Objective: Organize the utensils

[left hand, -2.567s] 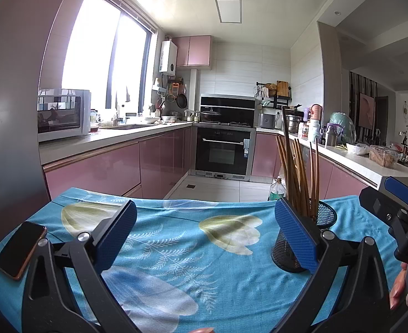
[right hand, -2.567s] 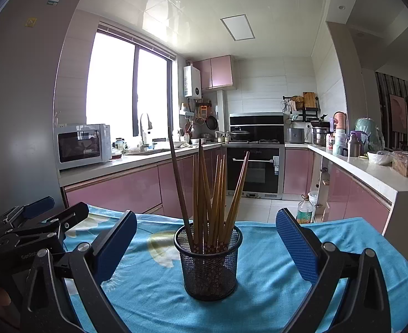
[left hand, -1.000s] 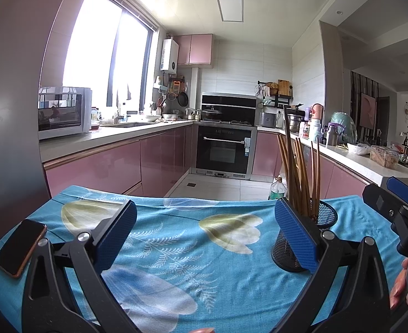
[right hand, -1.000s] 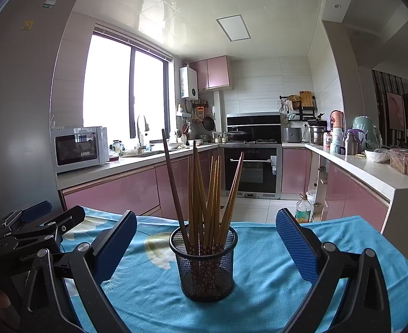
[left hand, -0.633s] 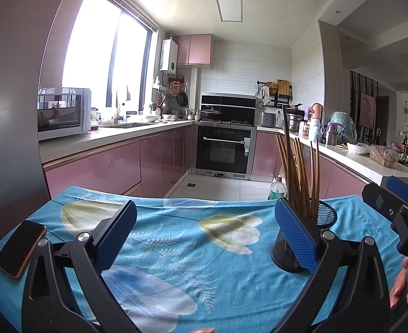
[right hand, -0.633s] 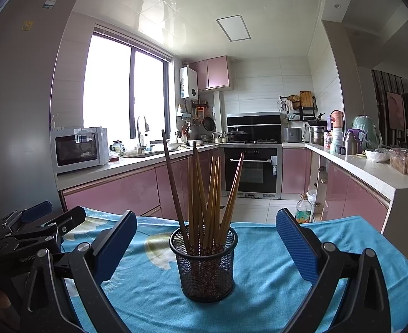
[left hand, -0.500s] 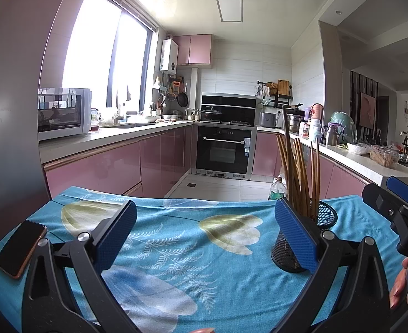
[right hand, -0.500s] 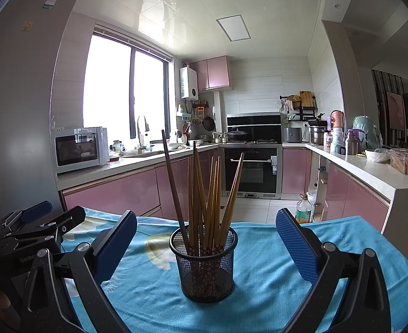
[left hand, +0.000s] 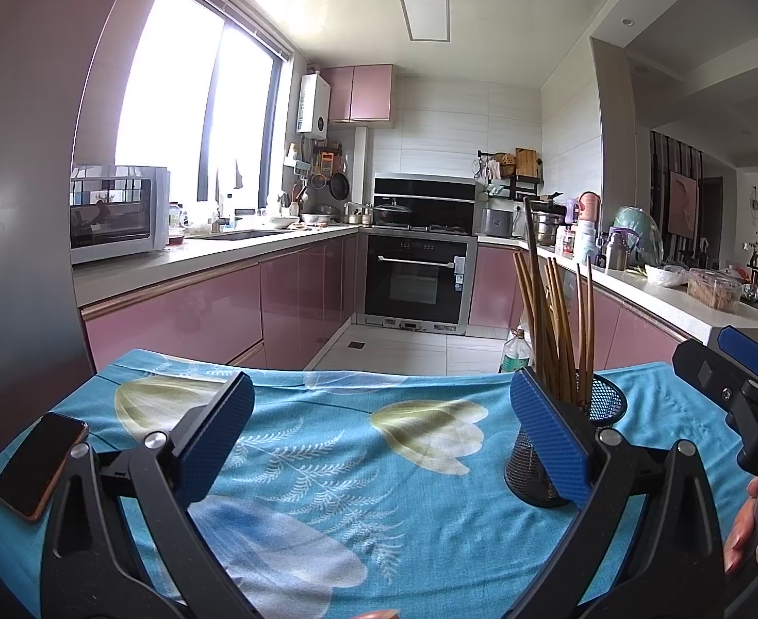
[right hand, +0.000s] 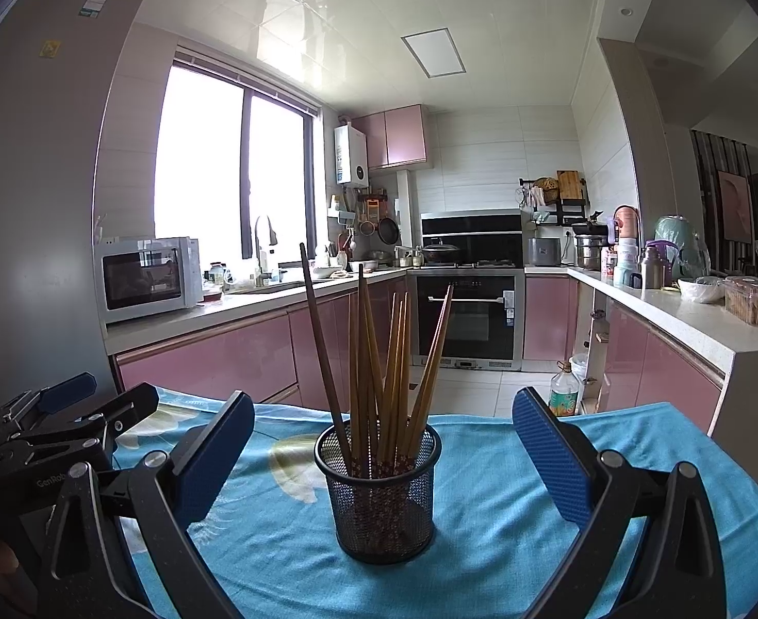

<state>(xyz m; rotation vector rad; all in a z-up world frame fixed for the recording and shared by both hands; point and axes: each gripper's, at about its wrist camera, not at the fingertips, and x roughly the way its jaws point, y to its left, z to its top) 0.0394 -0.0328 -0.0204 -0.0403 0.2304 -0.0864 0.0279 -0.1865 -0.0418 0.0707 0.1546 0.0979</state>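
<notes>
A black mesh cup point(right hand: 377, 490) stands upright on the blue floral tablecloth point(right hand: 497, 526) and holds several brown chopsticks point(right hand: 379, 356), tips up. My right gripper point(right hand: 379, 456) is open and empty, its blue pads either side of the cup but nearer me. In the left wrist view the cup point(left hand: 559, 459) sits behind the right pad, with the chopsticks point(left hand: 554, 325) above it. My left gripper point(left hand: 381, 438) is open and empty over bare cloth, left of the cup. Each gripper shows at the edge of the other's view.
A phone point(left hand: 38, 464) lies at the cloth's left edge. The table's far edge drops to the kitchen floor, where a bottle point(right hand: 564, 389) stands. Pink cabinets, a microwave point(right hand: 144, 278) and an oven point(right hand: 469, 314) are far behind.
</notes>
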